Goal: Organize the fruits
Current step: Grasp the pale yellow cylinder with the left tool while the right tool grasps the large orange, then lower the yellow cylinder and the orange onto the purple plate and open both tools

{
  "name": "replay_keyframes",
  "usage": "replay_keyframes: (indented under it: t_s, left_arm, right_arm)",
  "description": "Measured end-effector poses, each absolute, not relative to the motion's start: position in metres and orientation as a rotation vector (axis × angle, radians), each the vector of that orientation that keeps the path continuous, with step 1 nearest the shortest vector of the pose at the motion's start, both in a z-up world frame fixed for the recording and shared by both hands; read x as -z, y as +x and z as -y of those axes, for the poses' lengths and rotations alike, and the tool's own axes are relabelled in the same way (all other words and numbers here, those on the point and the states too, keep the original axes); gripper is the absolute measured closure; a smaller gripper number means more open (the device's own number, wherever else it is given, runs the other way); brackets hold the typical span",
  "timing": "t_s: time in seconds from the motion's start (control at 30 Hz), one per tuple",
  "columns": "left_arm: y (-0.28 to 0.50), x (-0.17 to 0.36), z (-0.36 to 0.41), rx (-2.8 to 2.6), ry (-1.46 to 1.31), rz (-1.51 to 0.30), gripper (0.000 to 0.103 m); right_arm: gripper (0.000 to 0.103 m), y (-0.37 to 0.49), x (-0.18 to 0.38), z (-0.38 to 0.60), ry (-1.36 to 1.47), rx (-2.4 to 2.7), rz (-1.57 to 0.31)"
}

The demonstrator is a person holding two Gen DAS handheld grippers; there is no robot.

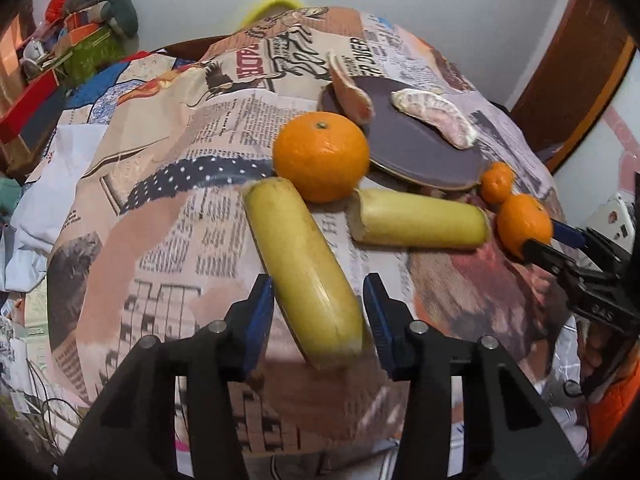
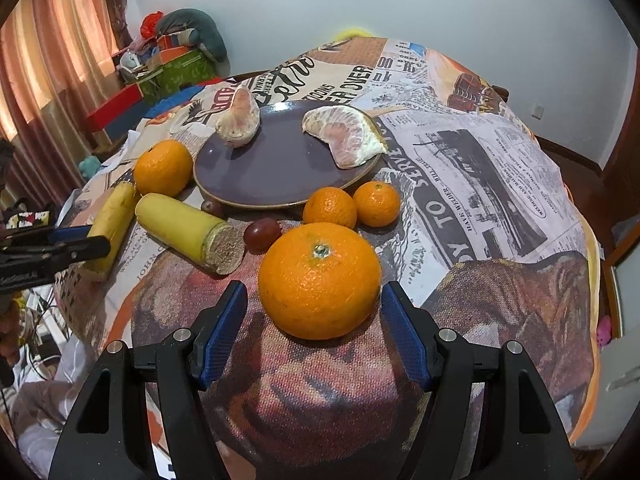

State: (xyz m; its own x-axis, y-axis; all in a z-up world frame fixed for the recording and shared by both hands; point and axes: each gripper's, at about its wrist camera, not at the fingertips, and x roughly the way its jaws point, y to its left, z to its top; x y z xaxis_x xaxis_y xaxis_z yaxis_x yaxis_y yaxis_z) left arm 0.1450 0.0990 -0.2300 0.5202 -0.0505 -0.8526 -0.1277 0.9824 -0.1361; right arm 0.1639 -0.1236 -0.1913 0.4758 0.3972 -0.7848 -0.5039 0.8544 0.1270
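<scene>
My left gripper [image 1: 318, 292] is shut on a yellow banana half [image 1: 304, 264], its blue pads against both sides; it shows at the left of the right wrist view as well, left gripper [image 2: 86, 240]. A second banana half [image 1: 420, 220] lies beside it. A large orange [image 2: 320, 280] sits between the pads of my right gripper [image 2: 314, 292], which is shut on it low over the cloth. Another orange [image 1: 320, 156] rests by the purple plate [image 2: 280, 176], which holds two peeled citrus segments [image 2: 348, 136] [image 2: 240, 120]. Two small mandarins [image 2: 330, 208] [image 2: 376, 204] lie at the plate's front rim.
A newspaper-print cloth [image 2: 480, 184] covers the round table. Two small dark red fruits [image 2: 262, 234] [image 2: 212, 206] lie near the plate. Boxes and a grey cushion [image 2: 192, 28] are stacked by the curtain at the back left. A brown door frame [image 1: 580, 80] stands on the right.
</scene>
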Motion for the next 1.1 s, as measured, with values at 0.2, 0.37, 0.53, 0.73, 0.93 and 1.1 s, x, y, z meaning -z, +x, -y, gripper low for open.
replay_keyframes:
  t_s: [0.2,0.37,0.53,0.73,0.93,1.1]
  left_arm:
    - [0.168,0.239,-0.115,-0.061,-0.248,-1.029,0.055]
    - [0.177,0.247,-0.123,-0.076,-0.286,-1.019,0.055]
    - [0.172,0.244,-0.121,-0.074,-0.275,-1.0,0.059]
    - [0.158,0.231,-0.113,-0.055,-0.248,-0.974,0.066]
    - [0.147,0.204,-0.103,-0.033,-0.22,-0.905,0.067]
    - [0.144,0.177,-0.094,-0.003,-0.196,-0.832,0.067]
  right_arm:
    - [0.037,0.167,0.193,0.122,-0.131,-0.542,-0.922]
    - [0.039,0.169,0.195,0.119,-0.129,-0.543,-0.926]
    - [0.041,0.169,0.193,0.124,-0.098,-0.545,-0.936]
    - [0.041,0.165,0.186,0.13,-0.092,-0.54,-0.917]
    - [0.041,0.165,0.168,0.135,-0.079,-0.53,-0.869]
    - [0.041,0.171,0.146,0.138,-0.073,-0.507,-0.799]
